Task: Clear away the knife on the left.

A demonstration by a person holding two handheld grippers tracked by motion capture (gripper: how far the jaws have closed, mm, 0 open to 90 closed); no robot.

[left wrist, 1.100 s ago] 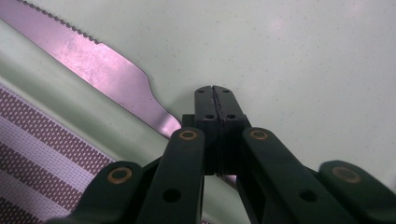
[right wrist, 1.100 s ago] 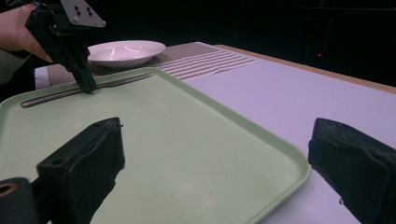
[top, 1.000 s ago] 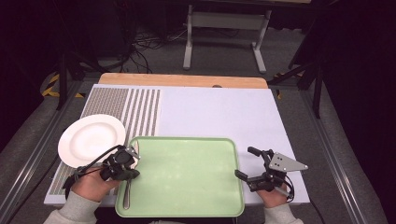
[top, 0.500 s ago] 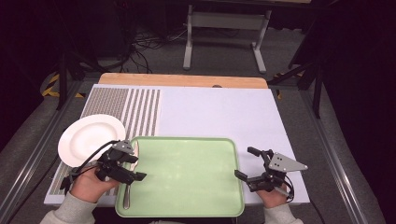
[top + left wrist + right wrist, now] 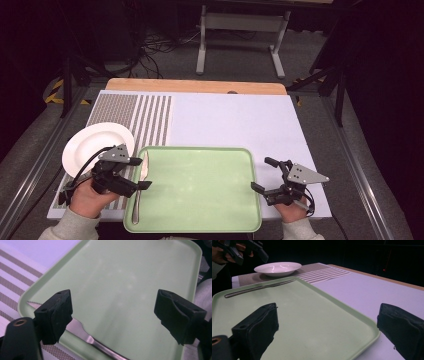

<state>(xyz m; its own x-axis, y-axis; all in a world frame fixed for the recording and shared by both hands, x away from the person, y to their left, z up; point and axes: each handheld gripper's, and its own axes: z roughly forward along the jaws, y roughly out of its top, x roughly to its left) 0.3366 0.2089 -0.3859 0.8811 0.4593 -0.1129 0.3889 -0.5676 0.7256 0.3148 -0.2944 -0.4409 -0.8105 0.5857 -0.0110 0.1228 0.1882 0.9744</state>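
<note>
Both grippers hanging open at the near ends of the pale green plastic tray [image 5: 200,190], nothing held.

From above, the left gripper [image 5: 141,173] is sitting by the tray's left edge with jaws spread wide, and the right gripper [image 5: 263,175] is sitting at the tray's right edge, also spread, each hand coming in from the bottom. The left gripper view is looking down between its jaws at the bare tray floor, catching the thin silver metal fork [image 5: 82,333] lying along the rim just past one jaw. The right gripper view is looking low across the tray, showing the fork stretched along the far side and, beyond it, the round white ceramic plate [image 5: 277,268] resting on the brown-and-white striped mat [image 5: 324,272], with the left gripper raised at the top corner.
</note>
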